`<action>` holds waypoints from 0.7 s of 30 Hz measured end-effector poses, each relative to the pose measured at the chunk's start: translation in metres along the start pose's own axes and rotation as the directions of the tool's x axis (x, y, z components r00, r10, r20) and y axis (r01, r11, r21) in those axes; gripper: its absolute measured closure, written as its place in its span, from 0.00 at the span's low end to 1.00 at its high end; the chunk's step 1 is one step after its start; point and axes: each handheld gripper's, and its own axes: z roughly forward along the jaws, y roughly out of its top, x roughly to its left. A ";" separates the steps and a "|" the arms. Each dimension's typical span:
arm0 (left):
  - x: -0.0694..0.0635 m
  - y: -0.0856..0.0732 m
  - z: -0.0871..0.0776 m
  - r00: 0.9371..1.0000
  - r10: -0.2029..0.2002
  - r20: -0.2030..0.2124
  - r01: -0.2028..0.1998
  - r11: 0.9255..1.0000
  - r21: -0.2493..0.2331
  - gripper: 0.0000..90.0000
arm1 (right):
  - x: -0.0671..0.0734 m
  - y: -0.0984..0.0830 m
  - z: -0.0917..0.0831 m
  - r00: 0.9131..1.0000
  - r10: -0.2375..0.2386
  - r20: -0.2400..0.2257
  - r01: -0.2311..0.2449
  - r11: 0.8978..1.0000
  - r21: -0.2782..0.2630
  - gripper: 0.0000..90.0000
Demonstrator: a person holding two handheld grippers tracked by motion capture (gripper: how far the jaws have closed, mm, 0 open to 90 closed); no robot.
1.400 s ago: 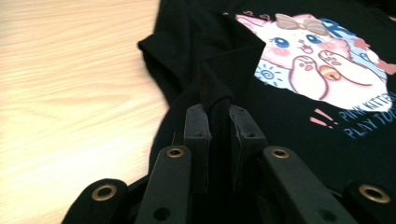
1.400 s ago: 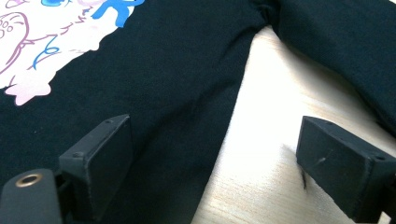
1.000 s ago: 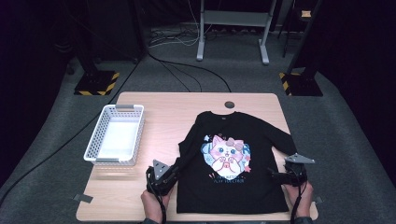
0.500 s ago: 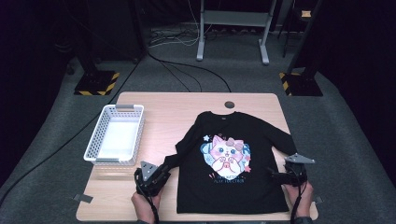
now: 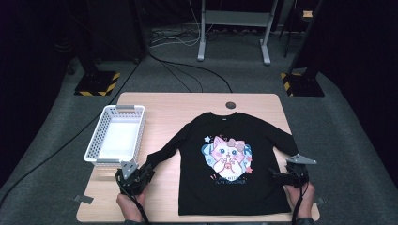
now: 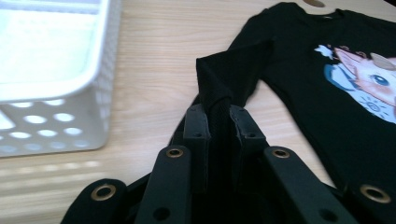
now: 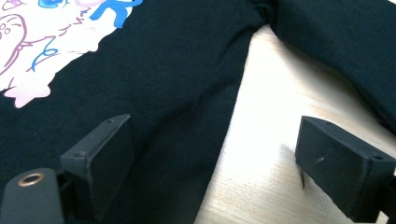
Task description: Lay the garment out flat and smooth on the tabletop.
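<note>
On table (image 5: 164, 108), flat black cat-print shirt (image 5: 234, 164)

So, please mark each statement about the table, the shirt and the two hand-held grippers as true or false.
1. The left hand-held gripper is shut on the shirt's sleeve. True.
2. The white basket holds folded clothes. False: nothing lies in it.
3. The right hand-held gripper is open. True.
4. The black shirt lies with its cat print facing down. False: the print faces up.
5. The basket stands to the right of the shirt. False: it stands to its left.
</note>
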 end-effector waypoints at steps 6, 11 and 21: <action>0.018 0.003 0.004 0.999 -0.039 -0.023 0.039 0.999 0.018 0.87 | 0.000 0.000 0.000 1.000 0.000 0.001 0.000 1.000 -0.001 0.12; 0.030 0.004 0.006 0.996 -0.082 -0.031 0.082 0.996 0.024 0.87 | 0.000 0.000 0.000 1.000 0.001 0.002 -0.001 1.000 -0.001 0.12; 0.048 -0.002 0.011 0.988 -0.145 -0.046 0.148 0.987 0.061 0.84 | 0.000 0.000 0.000 1.000 0.001 0.003 -0.001 1.000 -0.002 0.13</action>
